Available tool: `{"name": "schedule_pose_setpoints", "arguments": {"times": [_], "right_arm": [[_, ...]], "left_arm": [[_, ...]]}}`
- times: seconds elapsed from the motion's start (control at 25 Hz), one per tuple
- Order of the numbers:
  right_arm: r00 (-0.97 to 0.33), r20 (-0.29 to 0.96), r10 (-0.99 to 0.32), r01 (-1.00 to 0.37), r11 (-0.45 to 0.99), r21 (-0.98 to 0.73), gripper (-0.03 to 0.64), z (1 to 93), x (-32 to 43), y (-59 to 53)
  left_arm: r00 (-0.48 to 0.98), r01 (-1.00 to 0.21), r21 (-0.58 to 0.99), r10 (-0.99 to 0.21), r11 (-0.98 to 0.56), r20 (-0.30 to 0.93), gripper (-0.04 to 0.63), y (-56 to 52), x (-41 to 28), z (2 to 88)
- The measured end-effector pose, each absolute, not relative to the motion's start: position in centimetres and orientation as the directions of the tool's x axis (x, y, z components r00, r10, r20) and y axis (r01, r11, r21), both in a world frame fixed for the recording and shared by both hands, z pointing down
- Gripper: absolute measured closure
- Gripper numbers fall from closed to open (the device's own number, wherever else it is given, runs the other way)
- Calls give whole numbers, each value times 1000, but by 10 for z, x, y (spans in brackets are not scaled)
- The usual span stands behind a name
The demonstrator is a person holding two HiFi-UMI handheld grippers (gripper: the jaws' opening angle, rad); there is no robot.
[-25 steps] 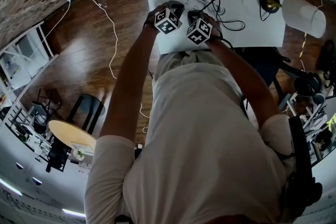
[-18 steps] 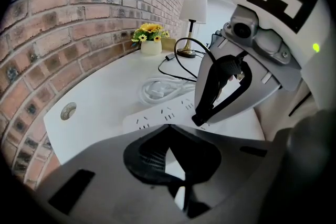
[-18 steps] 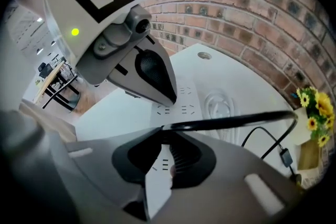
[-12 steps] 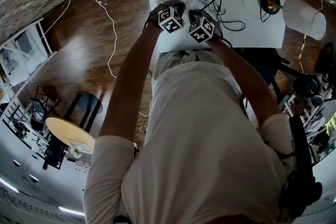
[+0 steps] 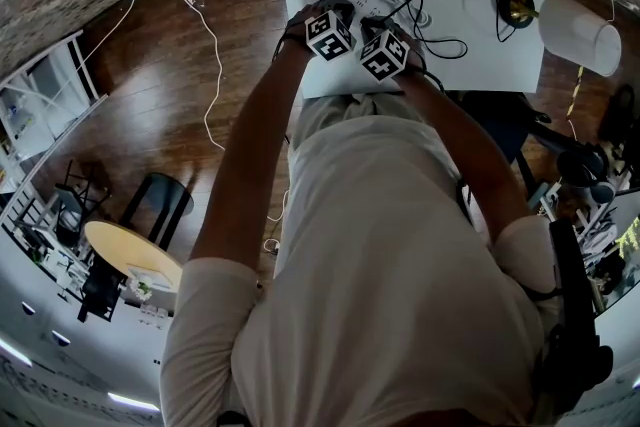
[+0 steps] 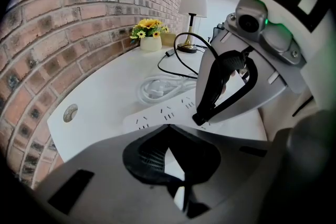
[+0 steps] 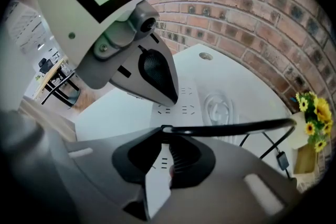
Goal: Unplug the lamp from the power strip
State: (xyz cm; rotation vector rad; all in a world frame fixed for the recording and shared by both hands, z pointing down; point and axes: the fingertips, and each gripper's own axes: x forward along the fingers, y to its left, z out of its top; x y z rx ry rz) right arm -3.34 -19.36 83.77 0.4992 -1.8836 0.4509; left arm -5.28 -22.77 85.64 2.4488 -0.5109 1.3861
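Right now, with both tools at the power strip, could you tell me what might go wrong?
The right tool, whose jaws have just been closing, shows the lamp cord at its tips and only the power strip through the gap; tugging the cord rather than the plug could strain it.
The left tool has no clear hold on the strip, which may lift.
A jerk on the looped cord might topple the lamp.
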Motion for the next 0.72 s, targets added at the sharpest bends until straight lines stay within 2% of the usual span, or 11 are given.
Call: {"name": "schedule_pose_setpoints", "arguments": {"times": [0.28, 0.48, 0.72], "right_arm": [[-327, 937, -125, -543, 836, -77, 574, 834, -29, -194], [-424, 890, -168, -542, 834, -100, 572, 794, -37, -194], [-417, 895, -161, -595, 792, -134, 572, 795, -16, -183]], "left_arm": [[479, -417, 64, -159, -907, 863, 600, -227, -48, 855], [466, -404, 50, -158, -914, 871, 601, -228, -50, 856], [458, -433, 73, -149, -899, 876, 601, -225, -48, 856]]}}
